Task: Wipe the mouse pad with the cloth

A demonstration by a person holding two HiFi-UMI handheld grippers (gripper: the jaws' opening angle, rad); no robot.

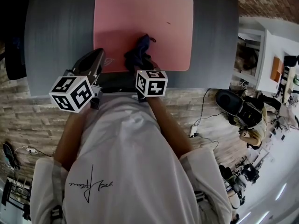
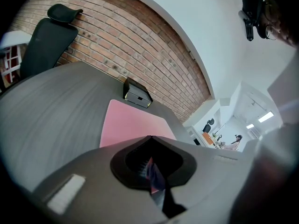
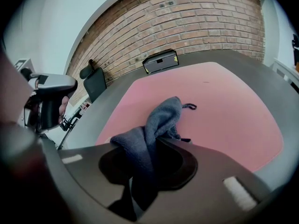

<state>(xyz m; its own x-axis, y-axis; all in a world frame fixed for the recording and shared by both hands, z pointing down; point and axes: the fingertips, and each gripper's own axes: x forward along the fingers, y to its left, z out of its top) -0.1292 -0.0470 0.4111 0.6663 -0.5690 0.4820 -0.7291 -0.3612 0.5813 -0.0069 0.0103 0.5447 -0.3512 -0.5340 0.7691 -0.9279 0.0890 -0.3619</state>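
A pink mouse pad (image 1: 140,13) lies on the round grey table (image 1: 56,31). A dark blue cloth (image 1: 139,49) rests bunched on the pad's near edge, and my right gripper (image 1: 138,63) is shut on it. In the right gripper view the cloth (image 3: 159,118) rises from between the jaws and drapes forward onto the pad (image 3: 224,101). My left gripper (image 1: 99,56) is at the pad's near left corner, about a hand's width left of the cloth. Its jaws stand shut with nothing held, and the pad (image 2: 126,122) lies just ahead of them. A small dark speck (image 1: 168,23) marks the pad.
A black box (image 3: 160,59) sits on the table beyond the pad's far edge, in front of a brick wall. A black office chair (image 2: 46,36) stands behind the table. The table's front edge is just behind both grippers. Bags and cables (image 1: 243,108) lie on the floor at right.
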